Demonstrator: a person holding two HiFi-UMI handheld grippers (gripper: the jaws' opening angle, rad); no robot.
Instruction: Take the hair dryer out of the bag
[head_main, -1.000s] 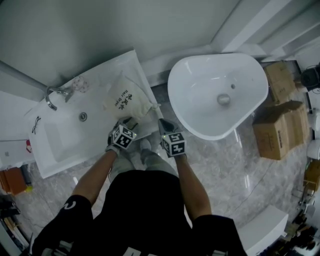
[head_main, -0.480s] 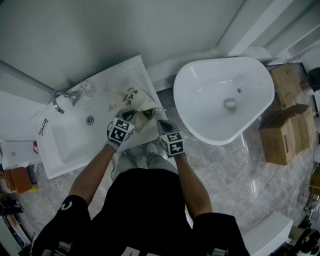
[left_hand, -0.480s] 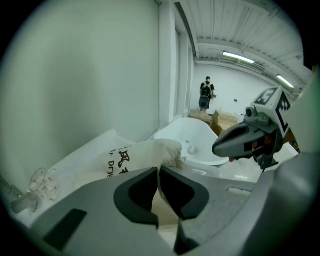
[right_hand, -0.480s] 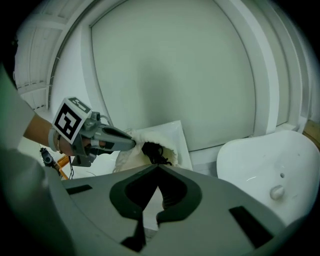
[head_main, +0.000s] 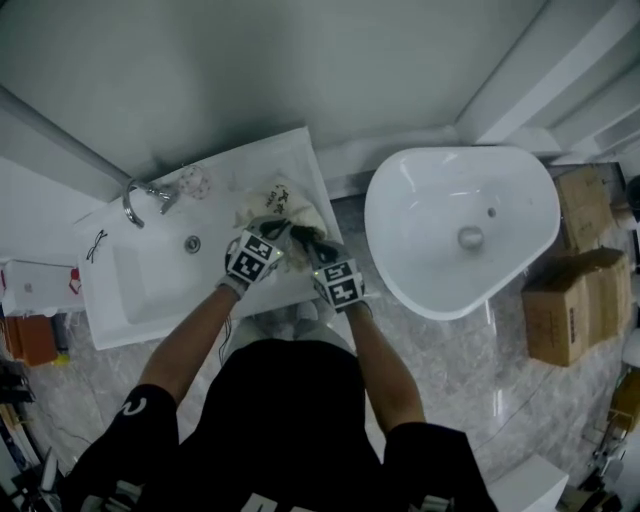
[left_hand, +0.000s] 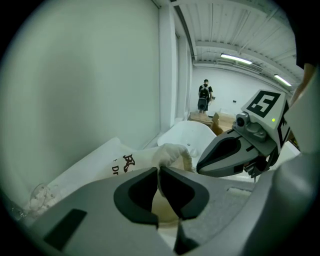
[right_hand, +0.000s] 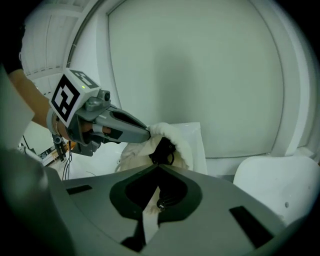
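White table (head_main: 296, 152) with a sink sits against a grey wall. My left hand-held gripper (left_hand: 158, 170) is clenched on the rim of the cloth bag (left_hand: 137, 161). My right hand-held gripper (right_hand: 159, 168) is pinched tight on a strip of the bag's cloth. The bag lies on the table with its mouth open toward me. The hair dryer (right_hand: 162, 150) is inside it. Only a dark bit shows, so I cannot tell which way its long side runs.

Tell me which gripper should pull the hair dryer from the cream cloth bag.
Probably right. The left gripper pinches the rim of the cream cloth bag, holding it open; the right gripper, shut and empty, points at the black hair dryer inside.
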